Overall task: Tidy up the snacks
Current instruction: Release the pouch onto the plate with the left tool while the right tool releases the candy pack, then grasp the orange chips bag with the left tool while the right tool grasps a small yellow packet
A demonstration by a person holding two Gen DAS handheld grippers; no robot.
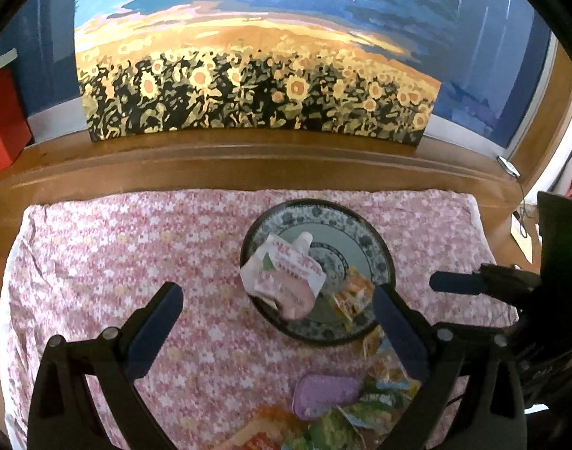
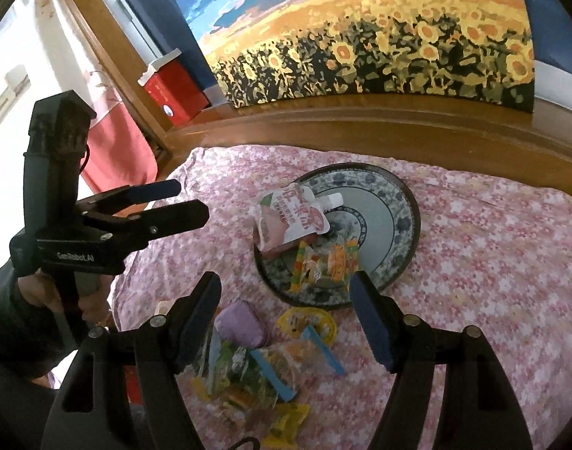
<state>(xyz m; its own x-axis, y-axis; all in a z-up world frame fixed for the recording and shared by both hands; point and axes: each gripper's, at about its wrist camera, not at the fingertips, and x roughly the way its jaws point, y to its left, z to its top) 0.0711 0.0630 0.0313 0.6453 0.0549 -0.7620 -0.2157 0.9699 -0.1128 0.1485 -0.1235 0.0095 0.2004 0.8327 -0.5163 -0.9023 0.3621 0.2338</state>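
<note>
Round blue-and-white patterned ceramic plate (image 2: 392, 202) sits on a pink floral cloth (image 2: 492, 262) covering the bench, in front of a sunflower-field painting (image 2: 398, 48) leaning on the wooden ledge behind the plate. On the plate: a white-and-pink spouted drink pouch (image 2: 289, 221) lying at the plate's left side, partly overhanging the rim, and a clear packet of orange and yellow gummy candy (image 2: 327, 266) on the near part of the plate, touching the pouch. Near side of the plate, off it on the cloth: a lilac oval soft-looking pack (image 2: 240, 324), a yellow candy packet with a blue stick (image 2: 308, 324), and a heap of clear green-and-orange snack bags (image 2: 244, 378). Left hand-held gripper (image 1: 278, 311) hovers above the near-left of the plate, fingers wide apart, holding nothing. Right hand-held gripper (image 2: 286, 318) hangs over the loose snacks just near of the plate, fingers also wide apart and empty. Red box with white lid (image 2: 173, 86) stands on the ledge, far left of the plate.
</note>
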